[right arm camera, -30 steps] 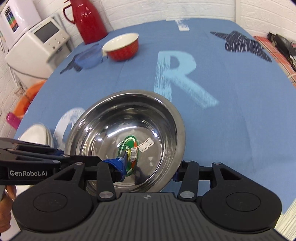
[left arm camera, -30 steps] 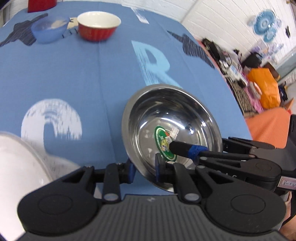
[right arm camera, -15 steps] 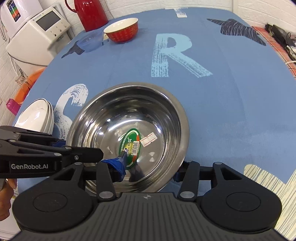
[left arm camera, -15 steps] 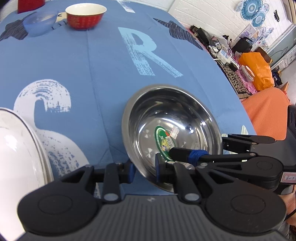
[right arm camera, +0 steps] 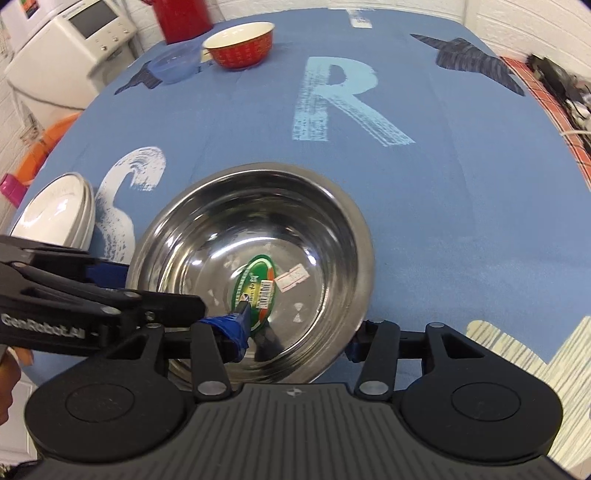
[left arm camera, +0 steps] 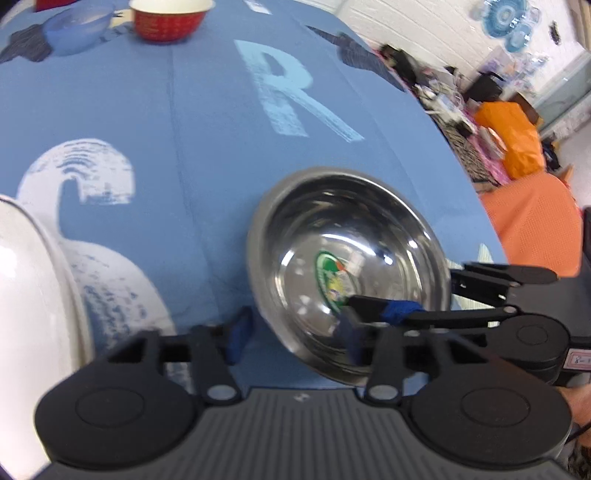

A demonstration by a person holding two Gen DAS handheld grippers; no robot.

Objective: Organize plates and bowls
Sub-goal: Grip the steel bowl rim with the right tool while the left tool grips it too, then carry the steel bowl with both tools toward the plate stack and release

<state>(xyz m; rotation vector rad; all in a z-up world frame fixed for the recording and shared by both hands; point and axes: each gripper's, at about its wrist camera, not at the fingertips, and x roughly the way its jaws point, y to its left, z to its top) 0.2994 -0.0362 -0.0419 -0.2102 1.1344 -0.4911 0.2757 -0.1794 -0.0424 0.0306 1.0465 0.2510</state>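
Left of the steel bowl [right arm camera: 255, 266], at the near-left edge of the blue tabletop [right arm camera: 443, 206], sits one stack of white plates [right arm camera: 55, 214]; how many are in it cannot be counted. Just left of the steel bowl, the left claw [left arm camera: 291, 332] stands open wide, one blue-padded finger outside the bowl's wall and the other inside, neither clearly pressing the metal. Its side bears the writing "GenRobot.AI". One steel bowl rests on the tabletop near its front edge, and in its bottom lie two stickers: a green oval label and a small white price tag, both too small to read. Over the bowl's near rim the right claw [right arm camera: 295, 336] is spread wide, its left finger dipped inside the bowl and its right finger outside the wall, gripping nothing that can be seen. Beyond the steel bowl, the cloth shows a pale blue "R" [right arm camera: 340, 99] and a white "C" [right arm camera: 129, 173]. Far beyond the bowl, to its left, stand one clear blue bowl [right arm camera: 173, 66] and one red bowl [right arm camera: 240, 44] with a cream inside, touching side by side, with one red jug [right arm camera: 181, 16] behind them.
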